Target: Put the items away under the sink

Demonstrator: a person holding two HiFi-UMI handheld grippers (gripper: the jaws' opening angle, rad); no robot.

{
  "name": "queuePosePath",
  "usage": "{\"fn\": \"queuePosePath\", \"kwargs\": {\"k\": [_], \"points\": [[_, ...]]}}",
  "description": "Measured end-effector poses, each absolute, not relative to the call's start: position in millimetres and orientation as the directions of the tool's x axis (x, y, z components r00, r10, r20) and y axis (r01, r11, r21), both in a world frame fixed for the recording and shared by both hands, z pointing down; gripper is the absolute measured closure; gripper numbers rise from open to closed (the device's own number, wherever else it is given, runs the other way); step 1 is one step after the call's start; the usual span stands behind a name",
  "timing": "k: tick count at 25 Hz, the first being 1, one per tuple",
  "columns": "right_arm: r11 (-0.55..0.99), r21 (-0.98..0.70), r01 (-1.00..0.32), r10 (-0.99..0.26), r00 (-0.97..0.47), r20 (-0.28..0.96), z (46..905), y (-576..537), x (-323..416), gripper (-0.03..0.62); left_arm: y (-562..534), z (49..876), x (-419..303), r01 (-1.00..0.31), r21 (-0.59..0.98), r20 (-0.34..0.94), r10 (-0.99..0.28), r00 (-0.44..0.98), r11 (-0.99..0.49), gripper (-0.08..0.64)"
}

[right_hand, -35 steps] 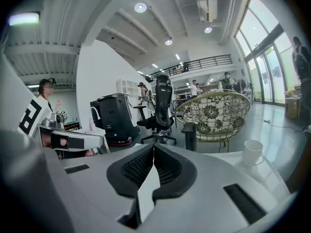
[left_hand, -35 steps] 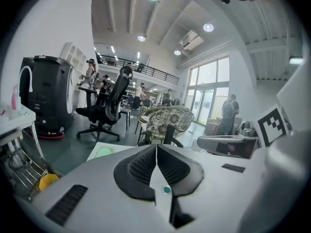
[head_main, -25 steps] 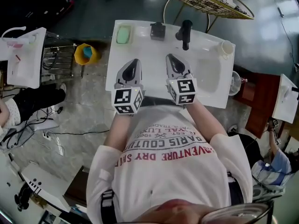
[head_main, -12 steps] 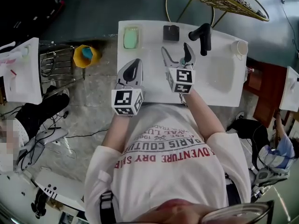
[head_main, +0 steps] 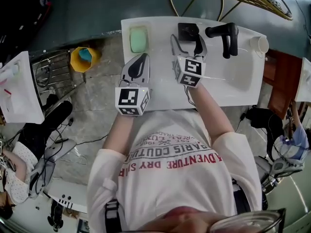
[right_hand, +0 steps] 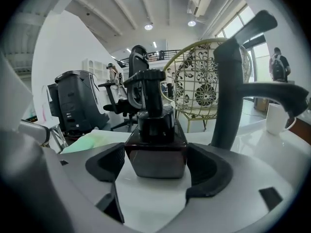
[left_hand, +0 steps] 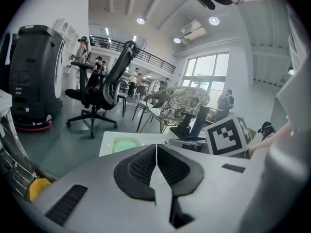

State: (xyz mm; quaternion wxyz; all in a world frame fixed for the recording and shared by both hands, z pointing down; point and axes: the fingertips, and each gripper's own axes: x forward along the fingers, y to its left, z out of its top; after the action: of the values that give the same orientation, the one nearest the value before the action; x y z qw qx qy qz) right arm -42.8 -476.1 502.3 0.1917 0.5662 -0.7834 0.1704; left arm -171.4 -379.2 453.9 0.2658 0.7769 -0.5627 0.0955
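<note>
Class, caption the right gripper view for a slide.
Right tool, jaws just opening, straddles a dark pump bottle without gripping it, beside the black faucet.

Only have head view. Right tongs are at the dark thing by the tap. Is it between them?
Observer: Yes, the right gripper view shows a dark square pump bottle standing between the right tongs.
Operator: Gripped?
Observer: No. The tongs have just been opening; their pads aren't pressing on it.
Operator: Other side?
Observer: The left tongs are shut, nothing between them, per the left gripper view.
</note>
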Motion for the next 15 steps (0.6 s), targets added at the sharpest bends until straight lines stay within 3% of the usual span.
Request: {"fn": "queuePosePath", "kwargs": {"k": [15], "points": [[0.169, 0.039, -0.985, -0.878, -0.133, 0.460, 520.8, -512.8, -37.0, 0.210, -388.9, 479.6, -191.7, -0.919, 0.328, 0.470, -0.806, 0.360, -0.220, 0.532]]}}
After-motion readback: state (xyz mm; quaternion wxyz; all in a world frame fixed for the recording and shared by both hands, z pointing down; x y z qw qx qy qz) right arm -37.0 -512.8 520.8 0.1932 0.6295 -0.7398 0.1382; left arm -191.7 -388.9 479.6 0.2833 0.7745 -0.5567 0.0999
